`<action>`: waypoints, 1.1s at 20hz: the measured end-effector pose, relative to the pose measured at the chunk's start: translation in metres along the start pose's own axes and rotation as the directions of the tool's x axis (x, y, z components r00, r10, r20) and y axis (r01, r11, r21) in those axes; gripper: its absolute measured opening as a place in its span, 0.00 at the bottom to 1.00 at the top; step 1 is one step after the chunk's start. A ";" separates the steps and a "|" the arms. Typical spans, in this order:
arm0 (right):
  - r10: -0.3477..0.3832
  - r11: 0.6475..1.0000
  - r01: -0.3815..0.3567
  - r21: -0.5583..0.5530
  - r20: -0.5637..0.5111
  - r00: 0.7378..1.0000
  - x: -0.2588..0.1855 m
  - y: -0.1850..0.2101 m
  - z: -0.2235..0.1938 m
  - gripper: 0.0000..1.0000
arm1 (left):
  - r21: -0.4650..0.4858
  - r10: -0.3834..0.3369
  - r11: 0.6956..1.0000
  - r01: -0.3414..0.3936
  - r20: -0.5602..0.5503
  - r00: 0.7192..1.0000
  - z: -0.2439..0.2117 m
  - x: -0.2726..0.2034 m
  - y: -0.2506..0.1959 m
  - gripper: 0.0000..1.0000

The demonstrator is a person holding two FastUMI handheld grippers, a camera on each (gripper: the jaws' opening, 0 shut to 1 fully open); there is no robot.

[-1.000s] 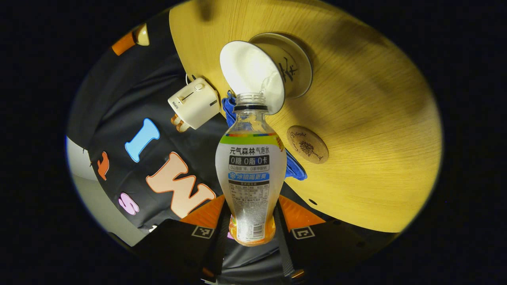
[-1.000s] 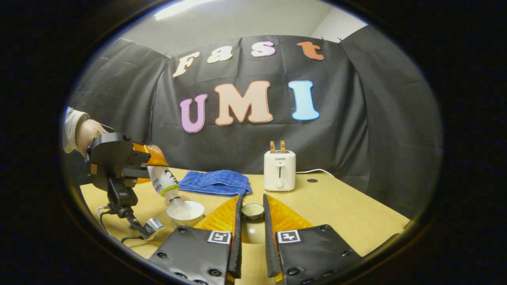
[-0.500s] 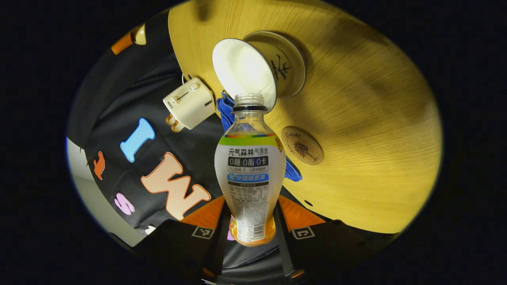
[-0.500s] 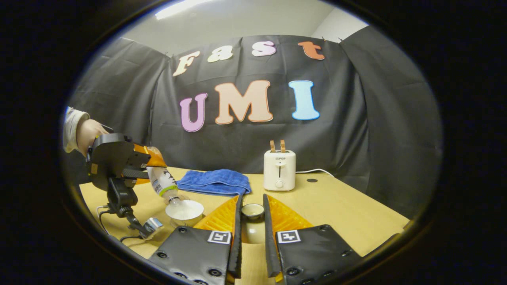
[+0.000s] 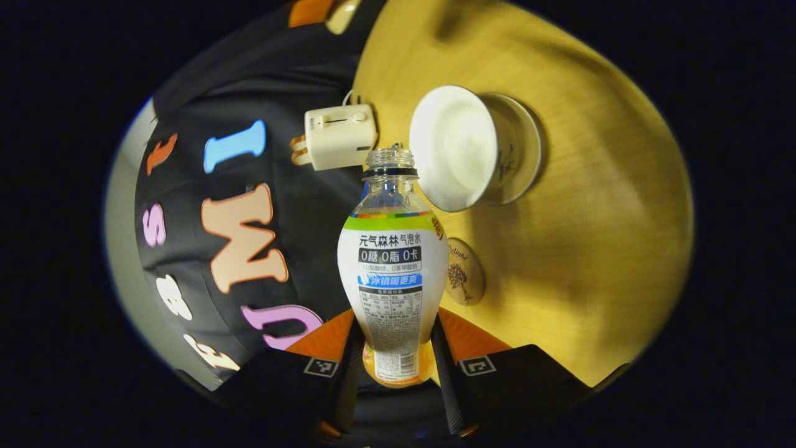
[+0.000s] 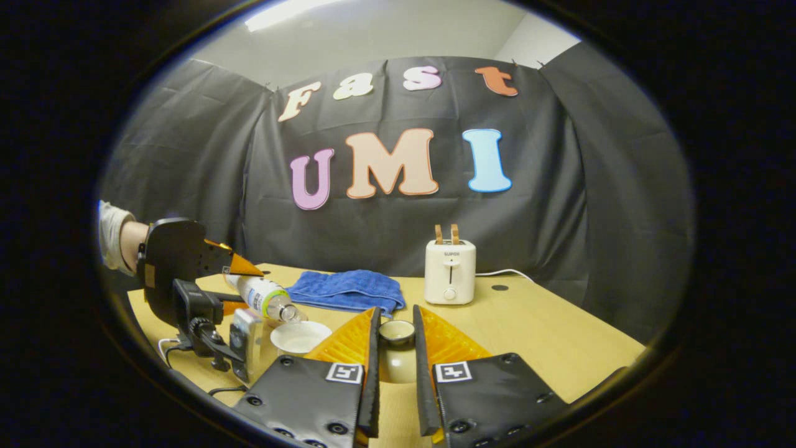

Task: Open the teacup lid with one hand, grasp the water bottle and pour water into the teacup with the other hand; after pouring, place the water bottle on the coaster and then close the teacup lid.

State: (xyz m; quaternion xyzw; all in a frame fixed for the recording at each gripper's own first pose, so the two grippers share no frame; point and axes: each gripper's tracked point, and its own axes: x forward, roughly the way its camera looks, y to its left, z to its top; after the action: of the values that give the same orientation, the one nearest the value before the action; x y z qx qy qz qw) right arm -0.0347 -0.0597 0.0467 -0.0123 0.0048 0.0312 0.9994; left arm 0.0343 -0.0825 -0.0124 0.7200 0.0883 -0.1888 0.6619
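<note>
One bottle (image 5: 393, 274), one cup (image 5: 466, 149), one lid (image 6: 397, 331), one coaster (image 5: 465, 279), one toaster (image 6: 449, 271), one towel (image 6: 346, 290). In the left gripper view the left gripper (image 5: 392, 367) pinches the bottle's base at the bottom centre, one finger on each side; the bottle is clear plastic with a bulging waist, a printed wrap and an open threaded neck that points up the frame, ending just left of the cup. The cup is a round white bowl with a thin dark rim, upper centre-right, its smooth inside showing; I cannot tell whether it holds water. The coaster is a round wooden disc with an etched tree, half hidden behind the bottle at centre-right. In the right gripper view the right gripper (image 6: 395, 348) at bottom centre is closed on the lid, a small round ceramic piece with a pale hollow and dark rim, held above the table (image 6: 547, 336). At left in that frame a hand (image 6: 129, 244) with a pale sleeve holds the other gripper, the bottle nearly level with its mouth above the cup. The table is pale wood-grain laminate; the fluffy blue towel lies folded at centre-left, the cream boxy toaster with two slices stands at centre. Black cloth hangs behind, a grey wall and ceiling strip light above.
</note>
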 end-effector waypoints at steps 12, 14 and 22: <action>0.053 0.998 -0.054 -0.012 -0.047 0.998 0.013 0.045 -0.015 0.28 | -0.702 0.136 0.712 0.024 0.171 0.976 0.026 -0.007 -0.002 0.55; 0.055 0.998 -0.056 -0.015 -0.047 0.997 0.014 0.049 -0.017 0.28 | -0.792 0.165 0.608 0.045 0.181 0.970 0.020 -0.005 0.005 0.54; 0.085 0.996 -0.086 -0.013 -0.071 0.994 0.019 0.070 -0.028 0.27 | -0.956 0.277 0.245 0.162 0.229 0.933 0.020 0.015 0.038 0.56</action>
State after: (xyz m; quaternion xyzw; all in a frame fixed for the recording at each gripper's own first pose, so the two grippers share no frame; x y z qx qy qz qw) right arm -0.0206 0.0102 0.0165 -0.0212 0.0402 0.0736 0.9962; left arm 0.0596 -0.1079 0.0157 0.1167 0.0380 -0.1951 0.9731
